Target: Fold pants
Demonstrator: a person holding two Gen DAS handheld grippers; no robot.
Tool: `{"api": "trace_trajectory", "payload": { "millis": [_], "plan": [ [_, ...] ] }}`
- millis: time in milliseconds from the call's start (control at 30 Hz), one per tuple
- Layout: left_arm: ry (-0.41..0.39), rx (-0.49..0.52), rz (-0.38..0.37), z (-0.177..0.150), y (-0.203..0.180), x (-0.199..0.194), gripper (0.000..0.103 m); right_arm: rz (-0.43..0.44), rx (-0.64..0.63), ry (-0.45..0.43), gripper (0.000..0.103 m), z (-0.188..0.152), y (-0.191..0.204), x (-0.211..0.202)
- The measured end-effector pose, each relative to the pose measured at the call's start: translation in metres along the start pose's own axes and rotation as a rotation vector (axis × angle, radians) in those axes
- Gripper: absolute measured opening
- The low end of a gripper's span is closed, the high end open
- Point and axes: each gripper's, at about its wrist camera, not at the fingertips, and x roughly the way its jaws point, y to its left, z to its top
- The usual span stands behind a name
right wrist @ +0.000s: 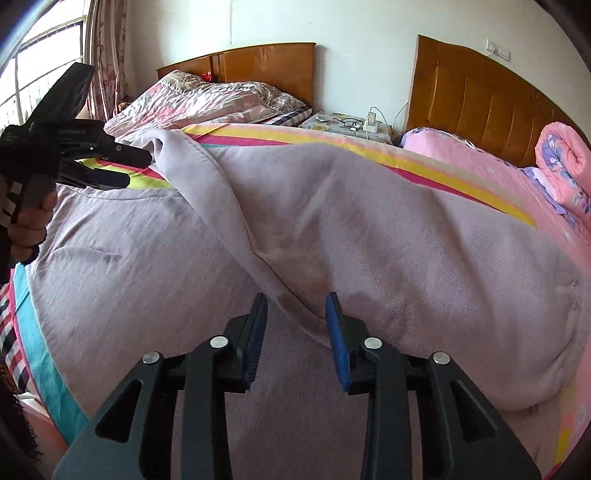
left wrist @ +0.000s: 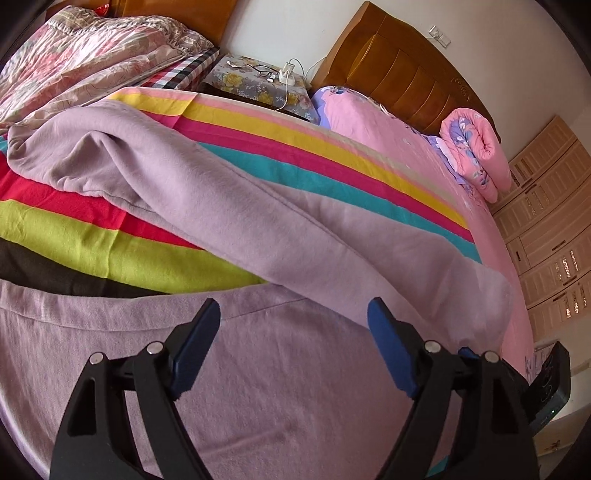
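White plaster wall (right wrist: 351,22) behind two glossy orange-brown wooden headboards (right wrist: 480,99). Between the beds, a floral-covered nightstand (right wrist: 343,127). Barred window (right wrist: 40,62) at left, daylit, beside pink patterned curtain (right wrist: 107,55). Cream panelled wardrobe (left wrist: 546,236) at right.

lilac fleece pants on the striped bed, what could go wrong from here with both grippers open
1. The upper leg of the lilac fleece pants lies twisted and bunched, so a fold now might trap wrinkles.
2. The open right gripper straddles the ridge and could pinch both layers.
3. The open left gripper might snag the striped blanket.
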Motion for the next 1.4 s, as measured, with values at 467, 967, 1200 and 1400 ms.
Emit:
{"api": "trace_trajectory", "payload": {
  "millis": [467, 967, 1200, 1400],
  "plan": [
    [0.299, 0.000, 0.343, 0.087, -0.041, 0.094, 0.072, -0.062, 0.206, -0.070, 0.049, -0.031, -0.040, -0.047],
    [0.011, -0.075, 0.116, -0.048, 0.021, -0.029, 0.001, -0.115, 0.438, -0.060, 0.050, -0.079, -0.115, -0.077],
    [-0.033, -0.185, -0.012, -0.053, 0.047, -0.028, 0.038, -0.092, 0.679, -0.083, 0.051, -0.081, -0.151, -0.065],
    [-0.053, -0.204, -0.089, -0.039, 0.036, -0.028, 0.063, -0.045, 0.834, -0.068, 0.049, -0.074, -0.185, -0.045]
  ]
}}
